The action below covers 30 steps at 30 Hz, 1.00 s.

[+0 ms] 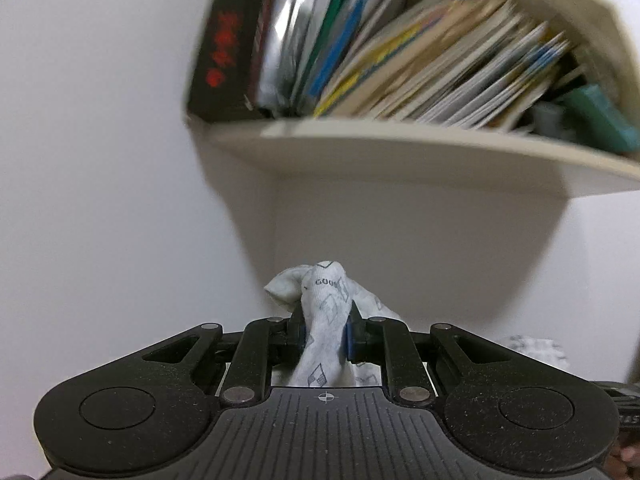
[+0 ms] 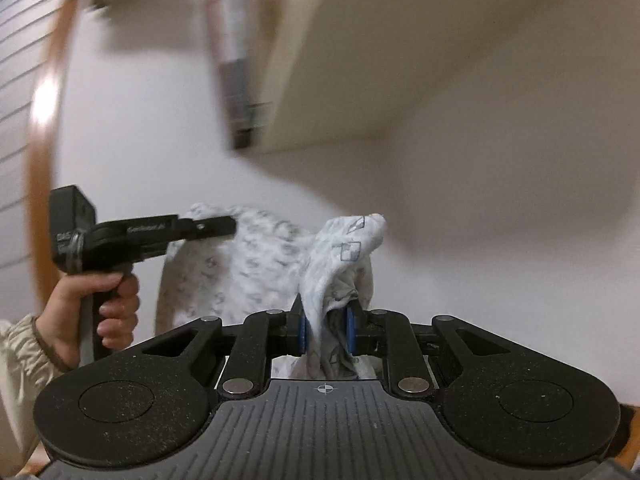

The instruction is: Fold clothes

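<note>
A white garment with a grey-blue printed pattern hangs in the air between both grippers. My left gripper is shut on a bunched edge of the garment, which sticks up past the blue pads. My right gripper is shut on another bunched edge, and the cloth drapes from it toward the left. In the right wrist view the left gripper shows from the side, held by a hand in a cream sleeve, with the garment hanging from its tip. Both grippers point level toward a white wall.
A cream wall shelf packed with leaning books and a dark box hangs above the left gripper. In the right wrist view the shelf's underside is overhead. A brown curved strip and window blinds stand at the left.
</note>
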Each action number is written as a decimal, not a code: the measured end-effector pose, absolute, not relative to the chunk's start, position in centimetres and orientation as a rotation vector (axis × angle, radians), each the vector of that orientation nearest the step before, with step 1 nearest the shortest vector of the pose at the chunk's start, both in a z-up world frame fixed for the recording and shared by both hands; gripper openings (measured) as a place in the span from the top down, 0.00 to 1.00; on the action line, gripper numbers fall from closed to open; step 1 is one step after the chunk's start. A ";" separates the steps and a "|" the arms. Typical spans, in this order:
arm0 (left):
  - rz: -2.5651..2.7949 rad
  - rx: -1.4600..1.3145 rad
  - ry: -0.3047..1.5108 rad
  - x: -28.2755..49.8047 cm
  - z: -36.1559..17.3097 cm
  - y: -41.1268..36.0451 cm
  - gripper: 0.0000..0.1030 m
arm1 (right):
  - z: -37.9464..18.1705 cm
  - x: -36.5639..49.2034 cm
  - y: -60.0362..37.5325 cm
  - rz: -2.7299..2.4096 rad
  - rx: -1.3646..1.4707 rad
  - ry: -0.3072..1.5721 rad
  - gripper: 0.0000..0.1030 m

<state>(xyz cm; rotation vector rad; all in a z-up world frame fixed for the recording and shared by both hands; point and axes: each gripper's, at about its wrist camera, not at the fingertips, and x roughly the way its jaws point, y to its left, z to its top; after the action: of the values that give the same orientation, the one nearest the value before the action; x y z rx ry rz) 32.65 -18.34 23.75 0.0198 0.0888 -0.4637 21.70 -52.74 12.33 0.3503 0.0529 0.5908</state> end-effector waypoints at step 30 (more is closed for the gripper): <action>-0.356 0.075 0.509 37.4 4.9 -24.0 0.31 | 2.4 33.2 -48.1 0.496 0.088 0.344 0.38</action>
<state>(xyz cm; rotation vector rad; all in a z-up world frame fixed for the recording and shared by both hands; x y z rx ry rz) 37.42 -23.98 4.92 0.0755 0.5091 -0.3558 33.20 -48.14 2.35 0.0883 0.3439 0.4961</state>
